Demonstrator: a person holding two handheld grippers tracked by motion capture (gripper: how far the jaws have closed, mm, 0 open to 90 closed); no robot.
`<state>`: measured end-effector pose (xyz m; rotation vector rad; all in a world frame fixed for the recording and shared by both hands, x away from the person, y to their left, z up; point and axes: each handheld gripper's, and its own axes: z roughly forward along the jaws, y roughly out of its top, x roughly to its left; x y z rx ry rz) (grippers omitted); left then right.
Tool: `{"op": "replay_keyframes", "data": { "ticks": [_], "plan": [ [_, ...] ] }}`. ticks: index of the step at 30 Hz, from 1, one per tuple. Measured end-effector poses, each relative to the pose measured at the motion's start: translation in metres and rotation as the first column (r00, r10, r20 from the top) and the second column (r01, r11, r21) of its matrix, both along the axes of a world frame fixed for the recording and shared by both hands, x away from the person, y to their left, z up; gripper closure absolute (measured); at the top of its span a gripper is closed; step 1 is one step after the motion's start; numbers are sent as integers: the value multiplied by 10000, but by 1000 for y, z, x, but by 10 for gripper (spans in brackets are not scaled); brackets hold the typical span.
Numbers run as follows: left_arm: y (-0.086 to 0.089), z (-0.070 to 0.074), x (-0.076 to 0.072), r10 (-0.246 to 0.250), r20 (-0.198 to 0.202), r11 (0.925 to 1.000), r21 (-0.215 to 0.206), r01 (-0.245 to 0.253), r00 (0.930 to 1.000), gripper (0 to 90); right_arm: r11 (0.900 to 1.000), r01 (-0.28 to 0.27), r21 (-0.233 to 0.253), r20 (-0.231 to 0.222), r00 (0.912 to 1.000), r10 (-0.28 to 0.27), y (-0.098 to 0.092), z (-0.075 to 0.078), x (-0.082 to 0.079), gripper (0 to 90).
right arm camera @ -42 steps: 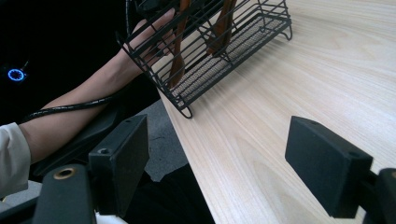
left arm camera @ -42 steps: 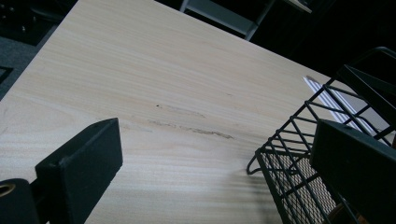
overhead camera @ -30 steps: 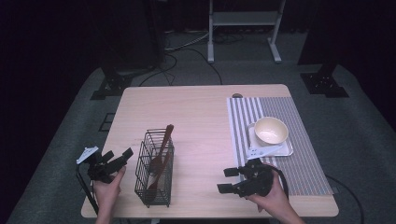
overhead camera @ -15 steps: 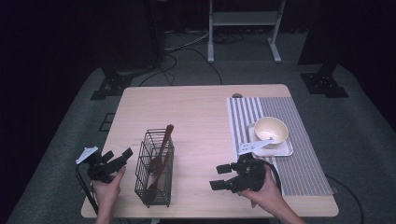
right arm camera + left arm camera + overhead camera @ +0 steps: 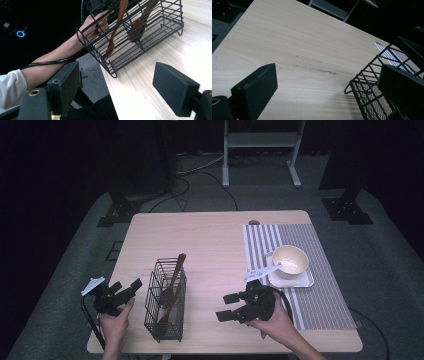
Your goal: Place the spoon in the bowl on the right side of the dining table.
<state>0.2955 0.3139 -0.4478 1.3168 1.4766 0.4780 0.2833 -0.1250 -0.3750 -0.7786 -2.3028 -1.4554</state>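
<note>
The high view looks forward and down from above the person's side of the table [image 5: 210, 235], far enough back to take in the whole tabletop and the floor around it.

The left gripper view sits low and close to the table [image 5: 287, 50], facing across its bare wood toward the far edge — the wire basket [image 5: 374, 87] stands near at its right.

The right gripper view, equally low, faces across the near table edge toward the other forearm, with the wire basket [image 5: 140, 32] close ahead.

All three views share the wire basket [image 5: 165, 302] and the wood around it.
</note>
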Motion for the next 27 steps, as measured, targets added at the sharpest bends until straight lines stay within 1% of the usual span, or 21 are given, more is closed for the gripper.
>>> {"op": "replay_keyframes", "data": {
  "ticks": [19, 25, 27],
  "plan": [
    [1, 0, 0, -13, -2, 9999, -100, 13, 10000, 16, 9986, -516, -139, -171, 9985, 514, 27, 4, 9, 203],
    [1, -1, 0, -2, 0, 9999, -150, 2, 10000, 16, 9978, -648, -110, -155, 9978, 646, 33, 8, 11, 203],
    [2, -1, -1, 6, 3, 9999, -146, -6, 10000, 16, 9977, -670, -76, -73, 9977, 669, 35, 9, 12, 203]
  ]
}}
